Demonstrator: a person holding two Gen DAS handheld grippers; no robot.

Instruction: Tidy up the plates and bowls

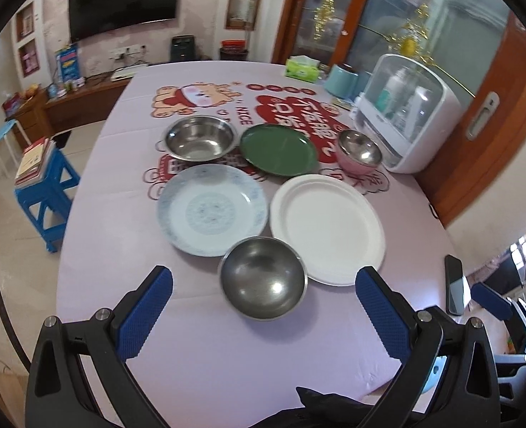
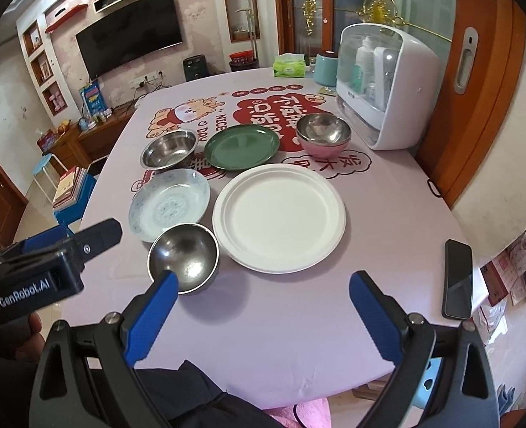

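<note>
Two wrist views side by side above the table's point(image 1: 199, 349) near edge, both facing its dishes.

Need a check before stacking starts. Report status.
Left tongs open, empty. Right tongs open, empty. Steel bowl nearest, white plate beside it, nothing stacked. Phone at right edge, clear of the dishes.

3 plates point(image 1: 327, 226), 3 bowls point(image 1: 263, 278), 1 phone point(image 1: 454, 285), 1 tissue box point(image 1: 302, 67).

Left tongs point(image 1: 263, 287) and right tongs point(image 2: 263, 290) spread wide, empty.
</note>
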